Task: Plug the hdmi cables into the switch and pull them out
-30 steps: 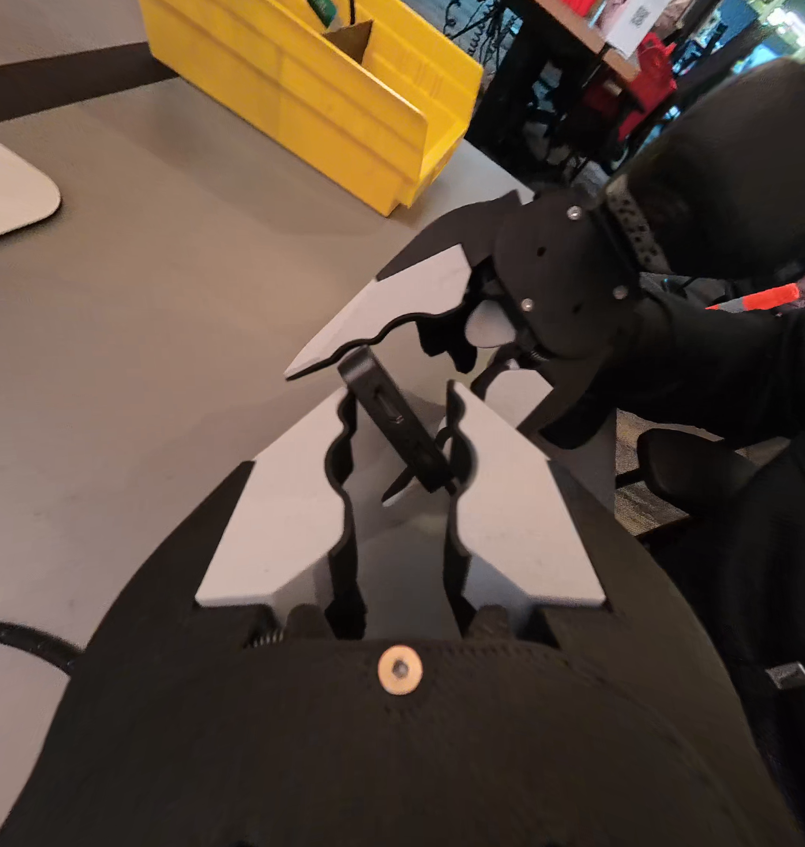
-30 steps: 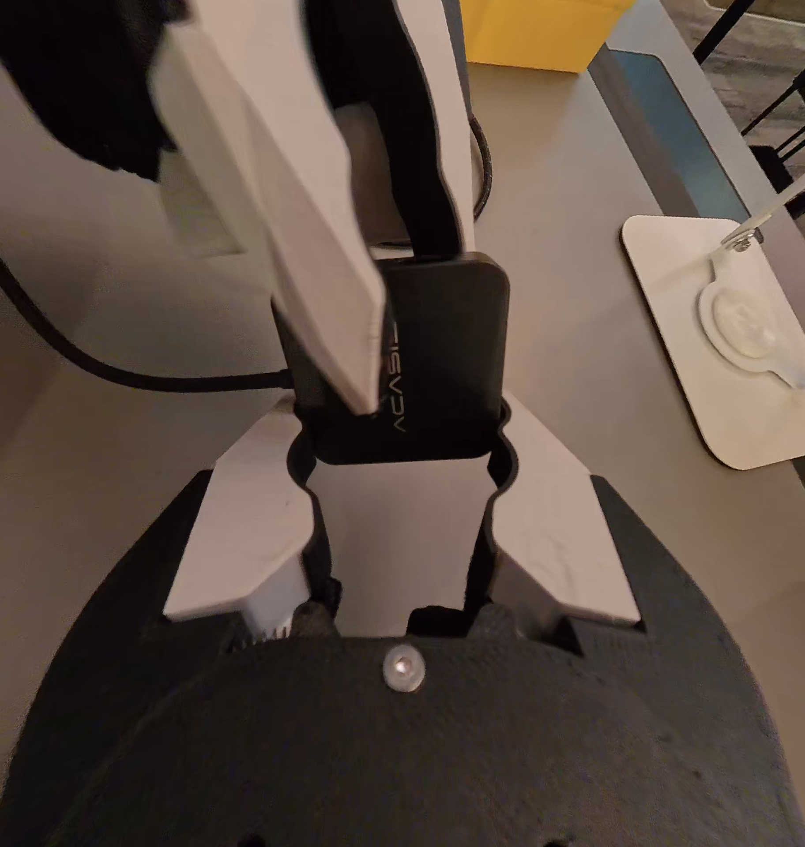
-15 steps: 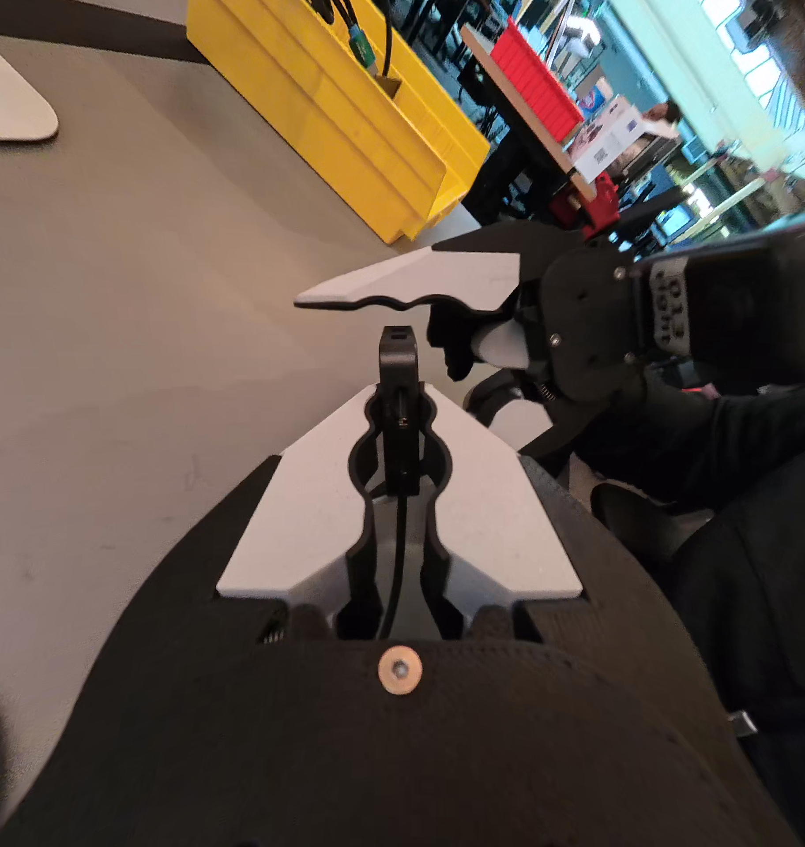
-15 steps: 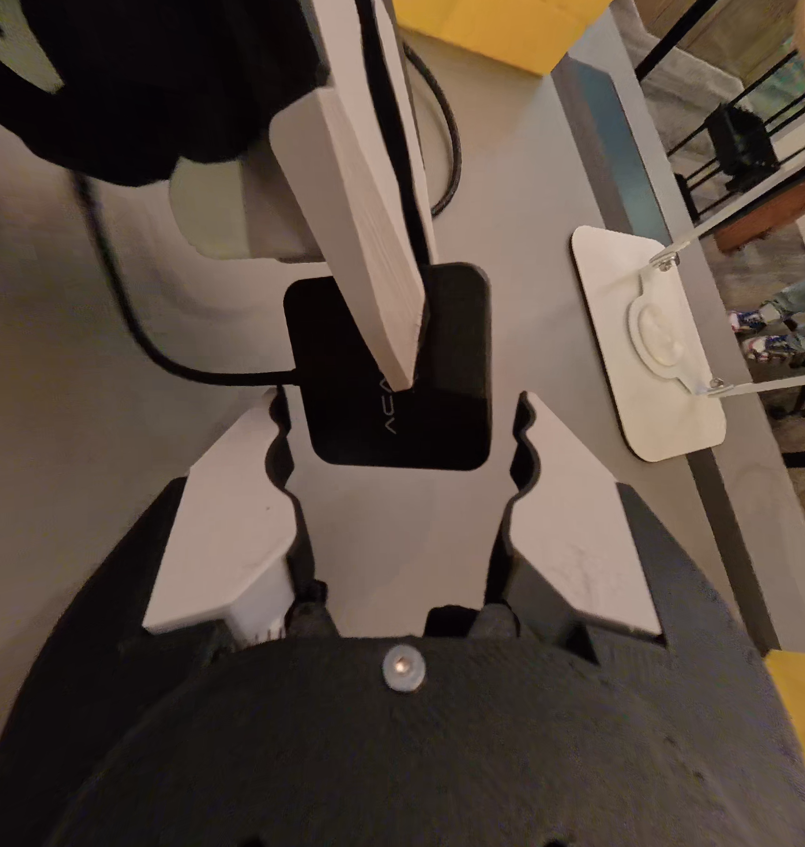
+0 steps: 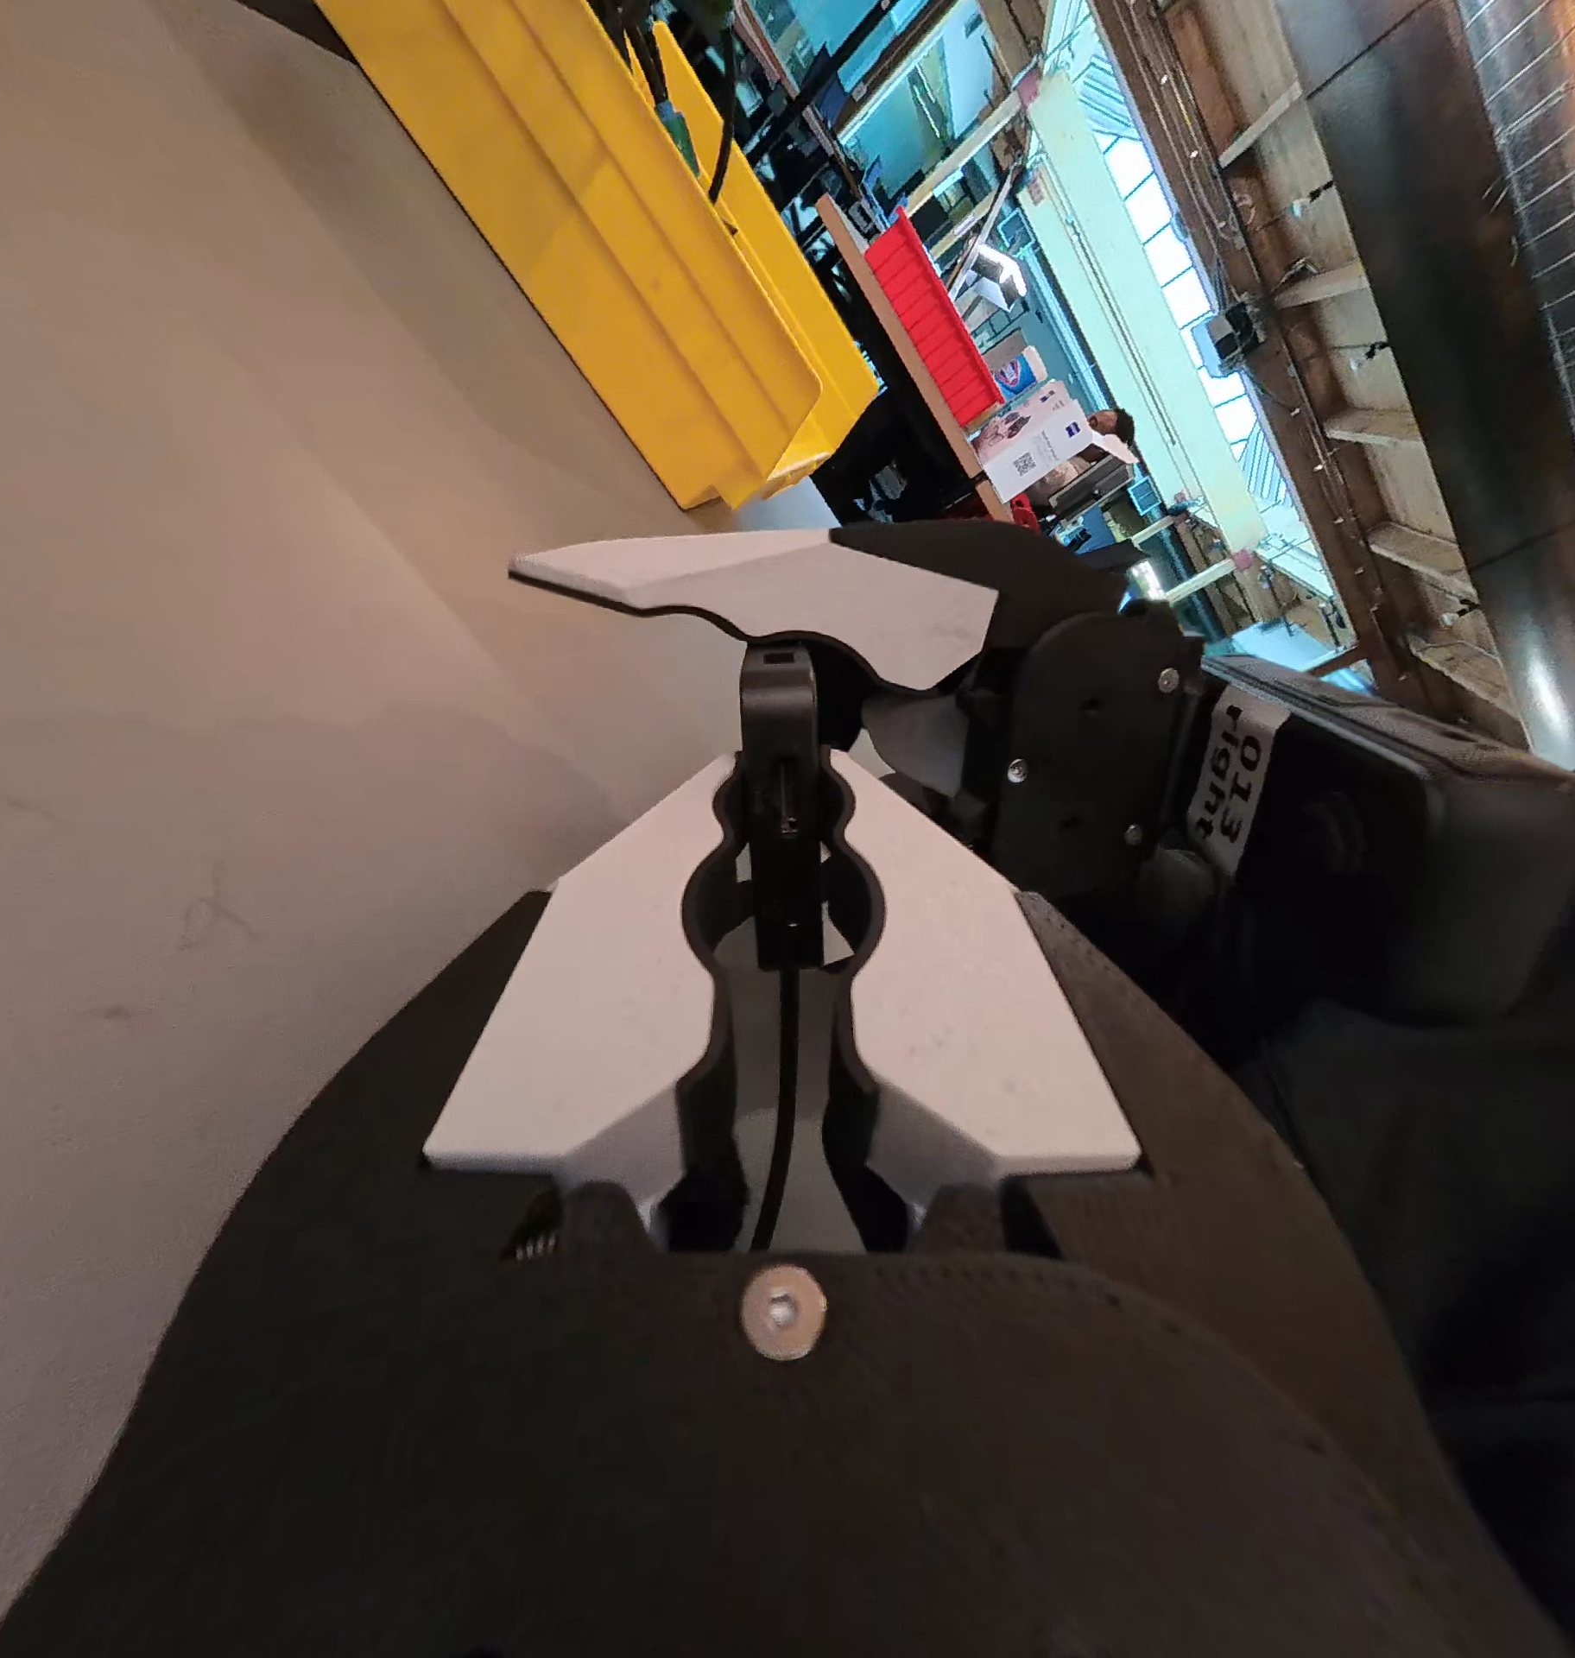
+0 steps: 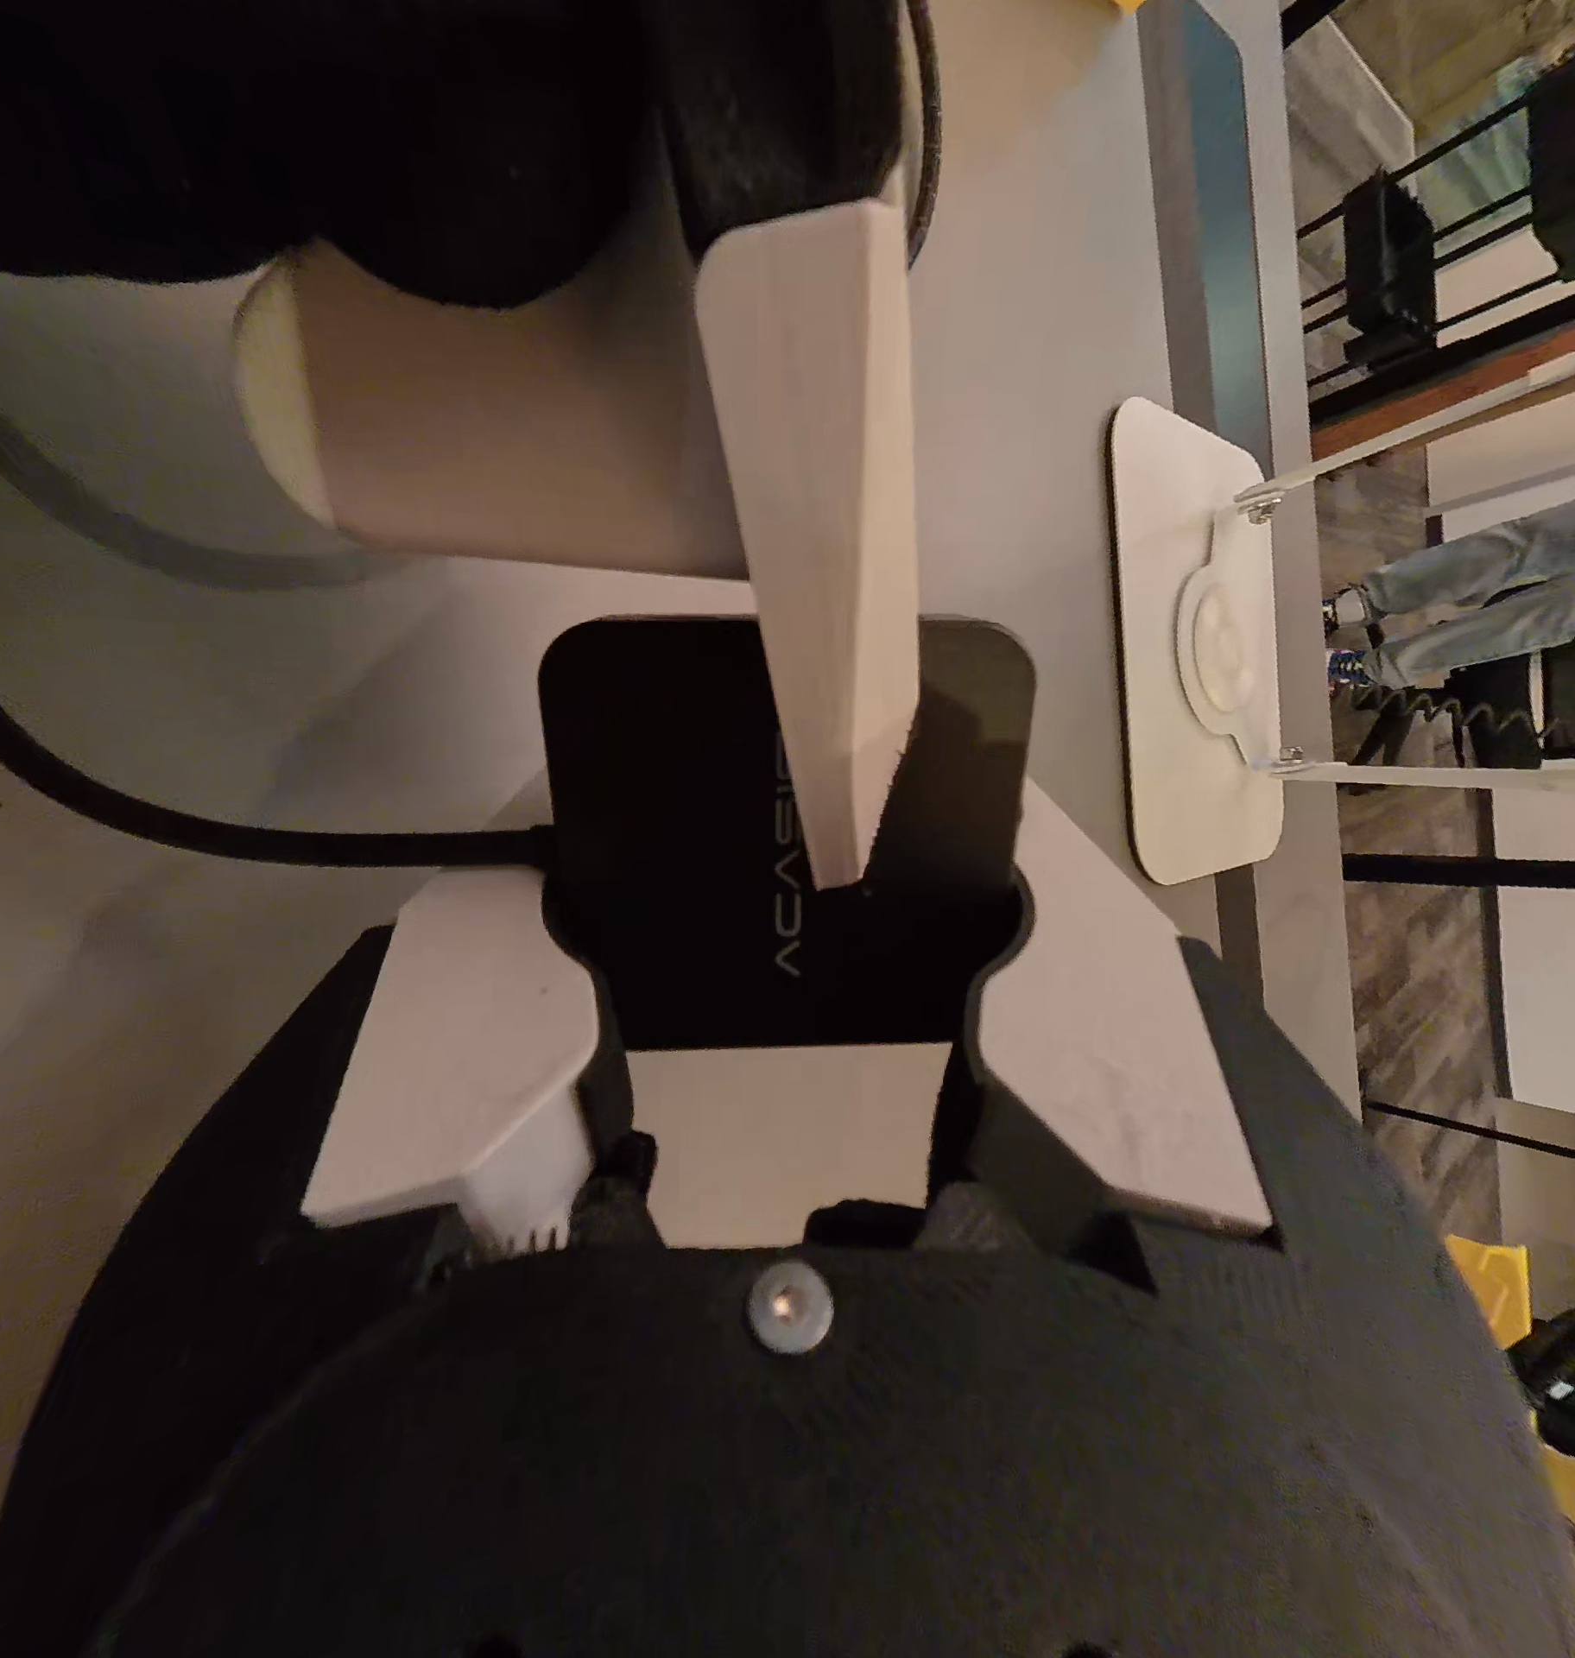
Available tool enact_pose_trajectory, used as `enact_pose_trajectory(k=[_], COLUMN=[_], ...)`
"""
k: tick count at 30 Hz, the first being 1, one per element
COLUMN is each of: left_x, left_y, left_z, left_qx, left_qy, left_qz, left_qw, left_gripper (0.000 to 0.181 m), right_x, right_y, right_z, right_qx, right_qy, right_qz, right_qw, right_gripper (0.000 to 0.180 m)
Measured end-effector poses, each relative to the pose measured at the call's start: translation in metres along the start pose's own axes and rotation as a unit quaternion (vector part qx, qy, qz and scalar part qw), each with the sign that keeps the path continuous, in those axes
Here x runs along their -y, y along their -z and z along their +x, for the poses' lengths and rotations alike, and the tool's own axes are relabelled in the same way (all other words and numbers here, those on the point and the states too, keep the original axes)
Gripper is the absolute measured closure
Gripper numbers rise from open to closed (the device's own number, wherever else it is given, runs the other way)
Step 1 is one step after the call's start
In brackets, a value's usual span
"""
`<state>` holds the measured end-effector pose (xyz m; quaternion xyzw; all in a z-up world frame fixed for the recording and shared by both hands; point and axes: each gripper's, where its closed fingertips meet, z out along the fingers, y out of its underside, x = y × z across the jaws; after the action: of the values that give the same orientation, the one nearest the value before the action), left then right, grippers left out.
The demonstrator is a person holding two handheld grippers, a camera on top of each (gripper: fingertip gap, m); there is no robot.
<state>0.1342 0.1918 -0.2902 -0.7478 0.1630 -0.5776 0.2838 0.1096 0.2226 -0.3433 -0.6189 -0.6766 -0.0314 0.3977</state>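
The left gripper (image 5: 781, 789) was pinched tight on the thin edges of the black switch (image 5: 779, 807), holding it up on edge above the grey table (image 5: 228, 628), with its thin black cable (image 5: 779, 1103) trailing back between the fingers. The right gripper (image 6: 788, 924) stood spread to the width of the switch (image 6: 676, 852), one finger at each side edge; it seemed to touch there, though I could not be sure it gripped. A yellow bin (image 5: 622, 269) sat at the table's far edge.

A workshop or lab space is indicated by a grey worktable (image 5: 183, 538), yellow parts bin (image 5: 640, 269), red bin (image 5: 932, 332) and exposed timber walls.
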Motion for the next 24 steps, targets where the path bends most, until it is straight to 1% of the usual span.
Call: enact_pose_trajectory(k=[3,6,9,14,20,24], left_x=[-0.002,-0.002,-0.002,-0.003,-0.014,-0.020], left_y=[-0.001,0.000,0.003,0.013,0.029,0.054], left_z=[0.000,0.002,0.004,-0.005,-0.016,-0.033], left_qx=[0.002,0.008,0.007,0.039,0.089,0.150], left_qy=[-0.004,-0.021,-0.025,-0.042,-0.081,-0.116], left_qz=[-0.001,-0.001,0.000,0.000,-0.033,-0.063], left_qw=[1.000,1.000,1.000,0.998,0.992,0.980], left_gripper=[0.168,0.157,0.152,0.148,0.147,0.146], right_x=[-0.002,-0.004,-0.002,-0.001,-0.017,-0.021], right_y=[0.000,0.001,0.003,0.004,-0.011,-0.018], right_z=[-0.003,-0.003,-0.002,-0.001,-0.008,-0.016], right_qx=[0.013,0.034,0.057,0.105,0.157,0.183], right_qy=[0.013,0.018,0.030,0.059,0.078,0.073], right_qz=[-0.002,-0.001,0.009,0.015,0.002,0.002], right_qw=[1.000,0.999,0.998,0.993,0.985,0.980], right_gripper=[0.094,0.094,0.094,0.094,0.094,0.094])
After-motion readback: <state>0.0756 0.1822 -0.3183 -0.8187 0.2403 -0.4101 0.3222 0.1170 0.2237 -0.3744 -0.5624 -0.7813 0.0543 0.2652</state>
